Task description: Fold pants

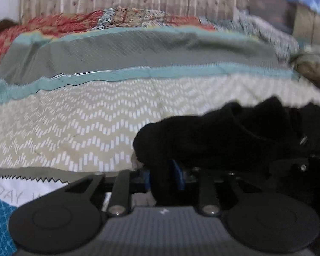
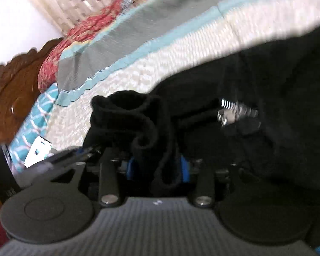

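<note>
Claw on the left (image 1: 164, 177) has black cloth bunched between its blue pads (image 1: 146, 179), the jaws set narrow around that wad, and whether they truly pinch it or only bracket it I cannot tell through the blur; the right claw (image 2: 157, 168) stands wider, with a rolled hem of the same black pants (image 2: 138, 119) sitting between its blue fingers (image 2: 184, 167), and again a firm grip cannot be confirmed. In the left wrist view the pants (image 1: 224, 136) lie heaped from the centre out toward 3 o'clock on the bed (image 1: 74, 128), over its pale chevron cover. My worry is the loose hold: if either claw is only resting around the fabric, a lift would likely let the hem slide out and the heap would collapse into a worse tangle. Thick bunching between the pads could also mean several layers are caught together, so a fold might drag the wrong leg. A metal-tipped drawstring (image 2: 234, 111) at 2 o'clock in the right view could snag on the linkage. Open room lies at 10 to 12 o'clock across the cover; the grey and teal pillow (image 1: 138, 51) bounds it at 12, and a wooden headboard (image 2: 15, 89) stands at 9 o'clock in the right view.
</note>
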